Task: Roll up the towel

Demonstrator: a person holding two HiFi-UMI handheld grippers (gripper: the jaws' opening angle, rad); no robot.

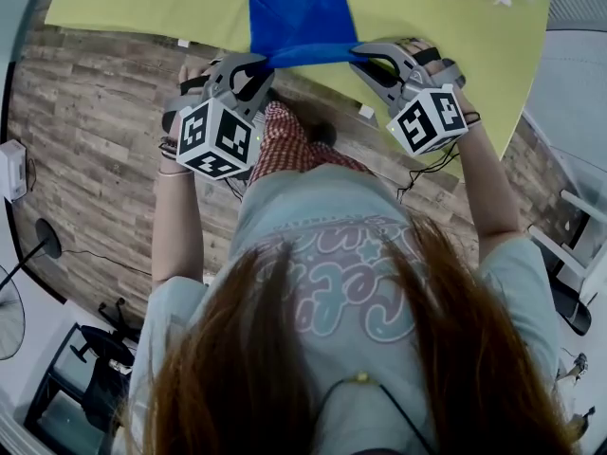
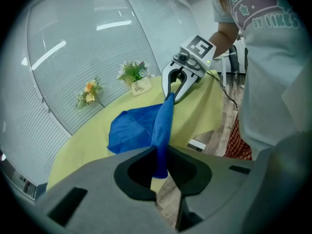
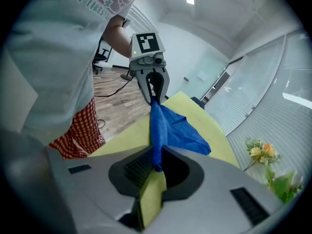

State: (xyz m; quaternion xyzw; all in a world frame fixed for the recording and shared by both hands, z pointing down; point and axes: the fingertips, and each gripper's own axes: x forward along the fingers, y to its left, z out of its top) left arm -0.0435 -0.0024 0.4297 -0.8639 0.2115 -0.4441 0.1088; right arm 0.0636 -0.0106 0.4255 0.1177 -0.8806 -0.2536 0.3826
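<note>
Pinching one near corner of the blue fabric towel point(image 1: 302, 12) in the left tongs point(image 1: 261, 64), pads pressed together on the cloth. Pinching the other near corner in the right tongs point(image 1: 365, 53), likewise clamped on the fabric, with a short tip of blue poking out behind the pads. Holding both corners lifted just off the bench point(image 1: 512, 74), at the edge closest to the person point(image 1: 332, 282), with the near hem stretched taut between the two tongs. Beyond that hem, sloping down onto the yellow-green tablecloth point(image 1: 142, 8) and lying there in loose, folded-over layers. Not yet rolled at all. Angled downward on both sides and turned partly toward each other across the stretched hem, each visible in the other's gripper view. Farther back on the bench, well apart from the towel: a small white pot of green and white flowers point(image 2: 134, 77) and, near it, a sprig of orange and yellow flowers point(image 2: 90, 90). Below the bench edge, a grey wood-plank floor point(image 1: 95, 112).
</note>
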